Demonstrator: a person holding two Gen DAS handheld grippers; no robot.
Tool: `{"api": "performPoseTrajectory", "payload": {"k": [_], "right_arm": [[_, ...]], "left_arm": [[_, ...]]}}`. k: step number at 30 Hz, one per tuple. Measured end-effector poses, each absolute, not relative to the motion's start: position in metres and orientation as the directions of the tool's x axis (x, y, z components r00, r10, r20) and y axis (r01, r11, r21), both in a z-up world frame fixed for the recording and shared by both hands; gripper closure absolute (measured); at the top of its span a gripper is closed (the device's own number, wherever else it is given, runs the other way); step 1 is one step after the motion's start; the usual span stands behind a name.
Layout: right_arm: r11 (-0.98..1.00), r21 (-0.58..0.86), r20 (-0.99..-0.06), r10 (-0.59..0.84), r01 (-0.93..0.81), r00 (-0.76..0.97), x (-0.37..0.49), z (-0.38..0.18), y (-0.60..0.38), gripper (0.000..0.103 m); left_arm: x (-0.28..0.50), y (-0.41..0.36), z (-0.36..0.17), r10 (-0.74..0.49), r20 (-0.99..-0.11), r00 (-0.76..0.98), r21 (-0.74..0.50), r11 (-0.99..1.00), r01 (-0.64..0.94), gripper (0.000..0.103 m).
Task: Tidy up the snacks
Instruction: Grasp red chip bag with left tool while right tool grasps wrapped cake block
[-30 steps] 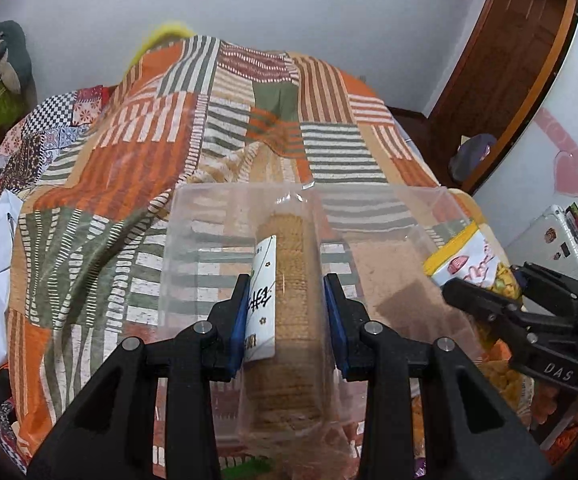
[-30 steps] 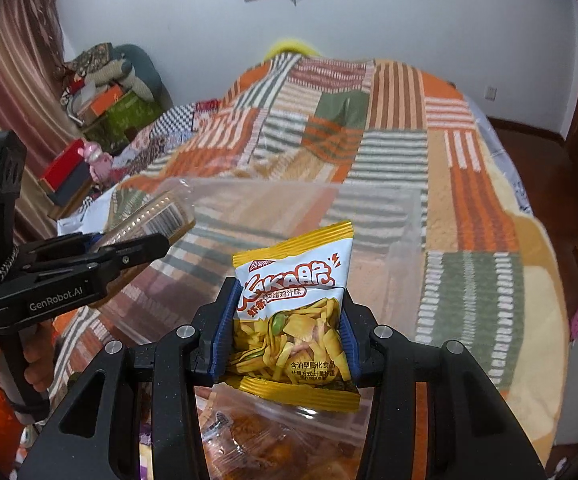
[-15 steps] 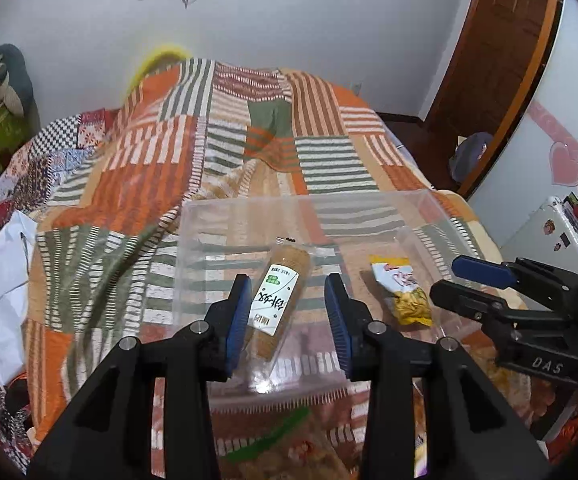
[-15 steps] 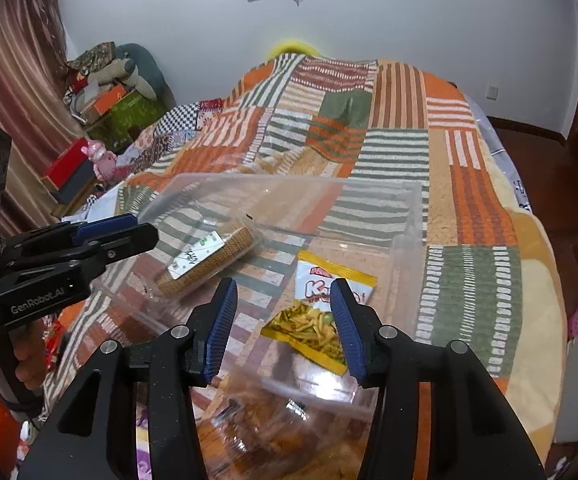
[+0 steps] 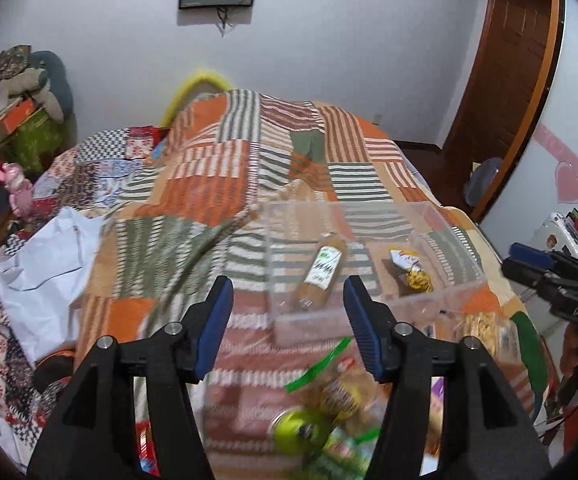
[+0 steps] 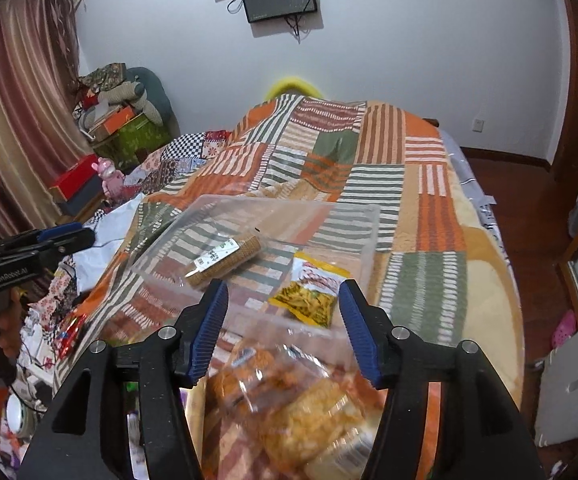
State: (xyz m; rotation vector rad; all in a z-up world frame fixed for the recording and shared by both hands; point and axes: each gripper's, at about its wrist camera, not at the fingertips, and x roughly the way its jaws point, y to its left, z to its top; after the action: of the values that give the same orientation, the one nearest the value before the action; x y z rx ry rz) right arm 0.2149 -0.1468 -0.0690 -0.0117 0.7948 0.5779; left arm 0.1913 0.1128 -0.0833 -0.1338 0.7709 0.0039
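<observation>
Both snacks now released into the clear bin (image 5: 441, 220) on the bed (image 5: 217, 168): a second ago the left gripper (image 5: 287, 322) was clamped on the biscuit roll (image 5: 321, 274) and the right gripper (image 6: 283, 326) on the yellow chip bag (image 6: 309, 294), half a second ago both items were already lying in the bin, and now both grippers have pulled back and higher. Left fingers (image 5: 215, 320) wide apart, holding nothing; right fingers (image 6: 209, 326) wide apart too, nothing between them. Roll lies on its side left of centre in the bin, chip bag flat to its right, the two near but not touching. Means first pair is placed, so that step looks done. Remaining loose snacks sit in front of the bin, near edge: blurry clear bags of crackers (image 6: 289, 396) under the right gripper, green-and-yellow packs (image 5: 313, 420) under the left. Likely next is reaching down for those; motion blur there, contents hard to tell.
</observation>
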Motion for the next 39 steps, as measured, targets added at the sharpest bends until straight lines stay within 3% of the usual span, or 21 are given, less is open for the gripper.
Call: {"api": "performPoseTrajectory", "payload": {"k": [4,7,12,24,29,39], "right_arm": [[0.853,0.204,-0.676,0.478,-0.48,0.562,0.202,-0.07,-0.16,0.044],[0.859,0.201,-0.682,0.467,-0.47,0.562,0.195,-0.073,-0.169,0.043],[0.873,0.2,-0.697,0.446,-0.445,0.561,0.186,-0.084,-0.183,0.039],[0.892,0.217,-0.762,0.408,-0.396,0.503,0.176,-0.12,-0.198,0.038],[0.899,0.207,-0.781,0.389,-0.385,0.489,0.174,-0.132,-0.2,0.027],[0.925,0.171,-0.812,0.327,-0.34,0.483,0.173,-0.149,-0.205,0.02]], "left_arm": [[0.165,0.127,-0.085,-0.017,-0.705,0.709,-0.107,0.991,-0.082,0.044],[0.145,0.14,-0.089,0.026,-0.712,0.702,-0.079,0.99,-0.116,0.034],[0.114,0.164,-0.108,0.072,-0.737,0.672,-0.07,0.981,-0.181,0.028],[0.086,0.211,-0.192,0.076,-0.851,0.52,-0.1,0.948,-0.301,0.027],[0.091,0.21,-0.219,0.089,-0.882,0.464,-0.063,0.951,-0.301,0.025],[0.091,0.219,-0.234,0.113,-0.859,0.499,-0.066,0.942,-0.328,0.018]]}}
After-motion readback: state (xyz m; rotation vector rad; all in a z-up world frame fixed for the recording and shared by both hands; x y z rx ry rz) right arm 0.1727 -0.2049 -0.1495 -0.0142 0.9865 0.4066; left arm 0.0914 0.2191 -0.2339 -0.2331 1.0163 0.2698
